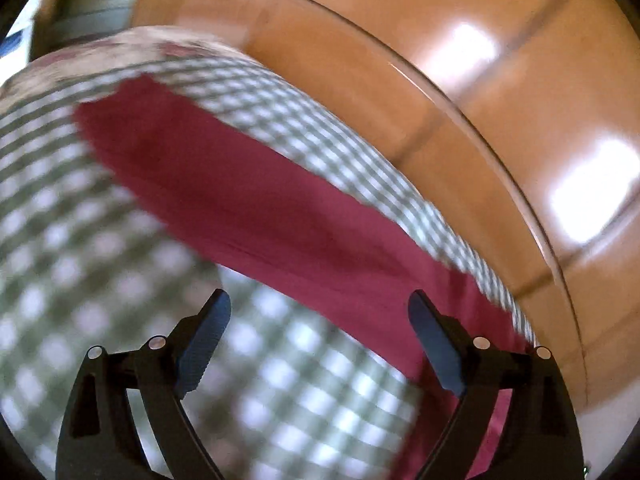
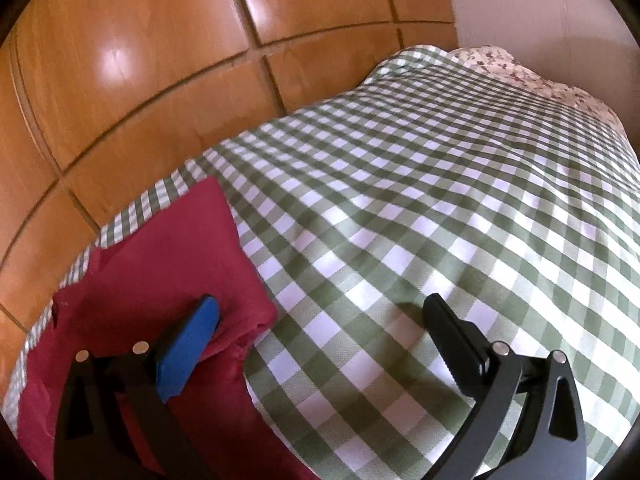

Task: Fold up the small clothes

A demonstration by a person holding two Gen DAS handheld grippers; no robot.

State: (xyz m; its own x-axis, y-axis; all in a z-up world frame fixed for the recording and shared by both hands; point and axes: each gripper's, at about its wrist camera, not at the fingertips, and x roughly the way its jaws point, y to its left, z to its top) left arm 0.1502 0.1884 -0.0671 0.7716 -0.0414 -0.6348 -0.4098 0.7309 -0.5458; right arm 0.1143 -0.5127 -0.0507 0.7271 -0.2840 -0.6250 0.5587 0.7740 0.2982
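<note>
Lying on a green-and-white checked bedcover [image 2: 400, 208], the red garment [image 2: 168, 256] is a plain, deep crimson piece of cloth with no print that can be made out. In the right wrist view it sits toward eight o'clock, close to the bedcover's edge, beside the glossy wooden panelling [image 2: 140, 60]. Its far end comes to a neat, flat corner, while the near part bunches into a soft, rounded fold with a few creases. A straight seam or crease runs along it from the corner toward seven o'clock.

The right gripper [image 2: 320, 312] has its jaws wide apart and holds nothing; its blue-padded finger [image 2: 188, 352] lies over the garment's bunched edge, though whether it presses on the cloth cannot be told, and the black finger [image 2: 452, 344] stands over bare bedcover at four o'clock.

In the left wrist view, which is heavily blurred, the garment [image 1: 256, 200] stretches as a long red band from ten o'clock to five o'clock across the checks. The left gripper [image 1: 320, 316] also has its jaws spread wide, with nothing between them. A floral pillow [image 2: 508, 64] lies at the bed's far end, toward one o'clock.
</note>
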